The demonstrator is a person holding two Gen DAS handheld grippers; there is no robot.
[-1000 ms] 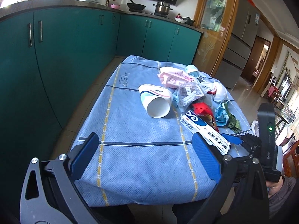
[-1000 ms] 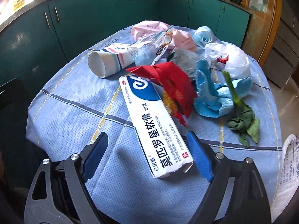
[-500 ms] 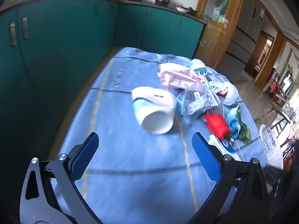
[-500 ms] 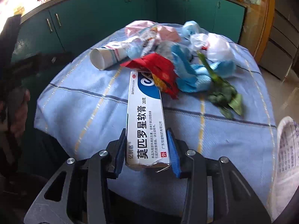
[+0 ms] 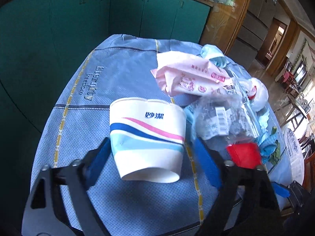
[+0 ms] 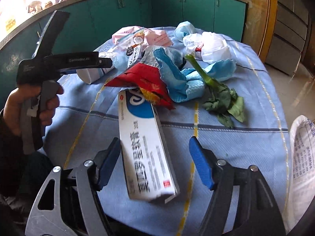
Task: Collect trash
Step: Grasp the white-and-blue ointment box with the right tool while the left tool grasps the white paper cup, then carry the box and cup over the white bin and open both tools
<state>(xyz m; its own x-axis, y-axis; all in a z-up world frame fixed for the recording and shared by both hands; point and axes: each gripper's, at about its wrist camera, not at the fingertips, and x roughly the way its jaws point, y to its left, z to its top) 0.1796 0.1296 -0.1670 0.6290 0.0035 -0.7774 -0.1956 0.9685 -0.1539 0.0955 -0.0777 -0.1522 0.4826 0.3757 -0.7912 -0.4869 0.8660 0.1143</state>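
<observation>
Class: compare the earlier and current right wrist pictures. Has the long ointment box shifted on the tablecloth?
Yes. The ointment box has turned: its far end now tucks under the red wrapper.

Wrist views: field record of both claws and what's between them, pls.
left claw: open, just been closing; white paper cup with blue and pink stripes lies between pads
right claw: open, just been opening; white and blue cardboard medicine box between pads, right pad clear
surface: blue cloth-covered table
pile: red wrapper, green leafy stalk
</observation>
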